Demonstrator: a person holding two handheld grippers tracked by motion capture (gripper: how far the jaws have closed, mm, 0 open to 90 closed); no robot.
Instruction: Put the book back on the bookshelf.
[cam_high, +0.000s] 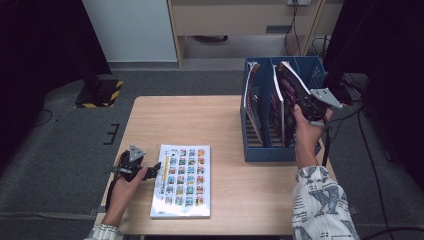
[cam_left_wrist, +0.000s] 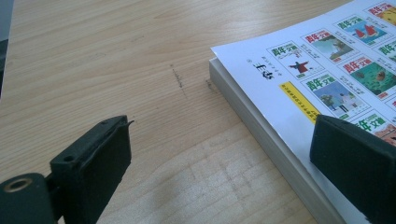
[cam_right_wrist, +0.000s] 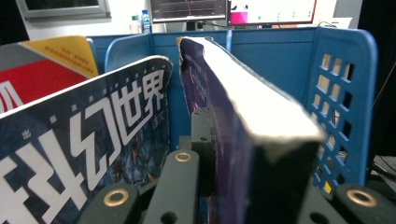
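From the high view I see the table evenly lit from above, with dark, underexposed surroundings at both sides. Shadows under the hands are soft. In the left gripper view the wood is bright and sharp; the near jaws are blurred. In the right gripper view the purple book is soft-focused, possibly from closeness, and the background screens glare.

Thick purple-covered magazine, standing on edge and tilted, in the rightmost slot of the blue file rack. White page edges facing up, dark cover toward the rack's middle slot. Top sticking out above the rack's rim, leaning toward its right wall.
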